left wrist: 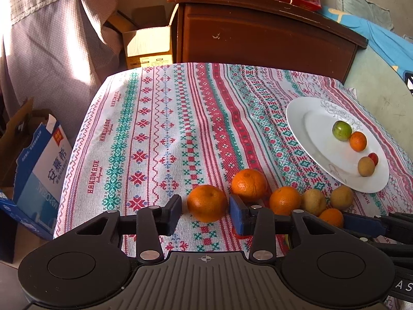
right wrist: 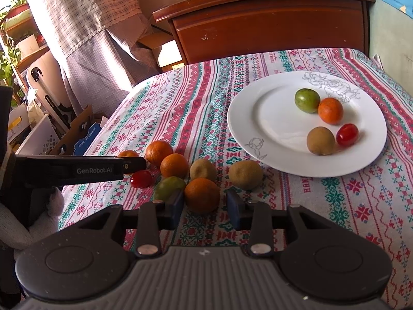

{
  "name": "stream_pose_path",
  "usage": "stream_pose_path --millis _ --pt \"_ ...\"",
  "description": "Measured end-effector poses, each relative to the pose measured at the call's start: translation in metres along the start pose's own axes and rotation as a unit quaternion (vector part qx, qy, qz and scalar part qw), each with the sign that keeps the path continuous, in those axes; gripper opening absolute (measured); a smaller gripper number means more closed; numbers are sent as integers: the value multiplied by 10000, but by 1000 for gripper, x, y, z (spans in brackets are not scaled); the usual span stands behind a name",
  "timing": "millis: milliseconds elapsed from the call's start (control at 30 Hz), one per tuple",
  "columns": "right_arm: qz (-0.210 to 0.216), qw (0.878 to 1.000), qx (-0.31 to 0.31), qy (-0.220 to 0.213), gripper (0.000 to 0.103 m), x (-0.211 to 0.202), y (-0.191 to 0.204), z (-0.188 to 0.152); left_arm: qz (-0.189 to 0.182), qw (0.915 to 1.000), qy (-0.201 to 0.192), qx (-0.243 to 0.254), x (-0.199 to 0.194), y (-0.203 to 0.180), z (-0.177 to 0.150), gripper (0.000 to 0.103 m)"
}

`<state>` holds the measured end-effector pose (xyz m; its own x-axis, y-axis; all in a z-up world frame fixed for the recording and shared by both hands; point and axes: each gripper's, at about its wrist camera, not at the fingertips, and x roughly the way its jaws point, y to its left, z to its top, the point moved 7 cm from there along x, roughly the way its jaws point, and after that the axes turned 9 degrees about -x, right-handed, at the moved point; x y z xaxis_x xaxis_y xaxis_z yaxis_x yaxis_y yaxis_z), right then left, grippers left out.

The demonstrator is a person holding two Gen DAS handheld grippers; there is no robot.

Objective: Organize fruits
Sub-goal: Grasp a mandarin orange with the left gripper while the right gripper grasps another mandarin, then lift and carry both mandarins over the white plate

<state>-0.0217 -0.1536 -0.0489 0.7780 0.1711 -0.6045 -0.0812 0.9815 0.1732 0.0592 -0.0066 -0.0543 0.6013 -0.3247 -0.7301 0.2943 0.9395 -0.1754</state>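
Left wrist: left gripper [left wrist: 205, 213] spread around orange [left wrist: 207, 202], untouched, low centre on patterned cloth [left wrist: 160, 118]; plate [left wrist: 299, 118] right; cabinet [left wrist: 258, 33] above.

Right wrist: right gripper [right wrist: 205, 206] parted beside another orange [right wrist: 201, 194]; curtain [right wrist: 85, 25] upper left.

Black claws [left wrist: 205, 213], blue pads [left wrist: 236, 213]

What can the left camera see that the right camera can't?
Only the left view shows the blue milk carton on the floor and the left gripper open around an orange. Only the right view shows a cherry tomato and green fruit on the cloth, plus potted plants. Both show the plate with four fruits, and the dresser.
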Motion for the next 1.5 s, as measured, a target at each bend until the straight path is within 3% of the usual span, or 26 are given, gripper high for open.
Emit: stream_pose_path --millis 100,1000,1267,1500 --pt "26 10000 -27 11 30 0 2 0 -11 10000 -17 23 0 0 0 30" --pt "12 9994 93 -324 30 -18 -2 19 -241 9986 -347 -307 -26 -2 17 29" --pt "-93 9975 170 -682 30 -35 -14 43 -572 9963 -544 -341 -42 -22 36 29" --pt "-374 9950 237 -897 30 -51 -45 70 -796 9946 -671 -35 -43 -57 55 29"
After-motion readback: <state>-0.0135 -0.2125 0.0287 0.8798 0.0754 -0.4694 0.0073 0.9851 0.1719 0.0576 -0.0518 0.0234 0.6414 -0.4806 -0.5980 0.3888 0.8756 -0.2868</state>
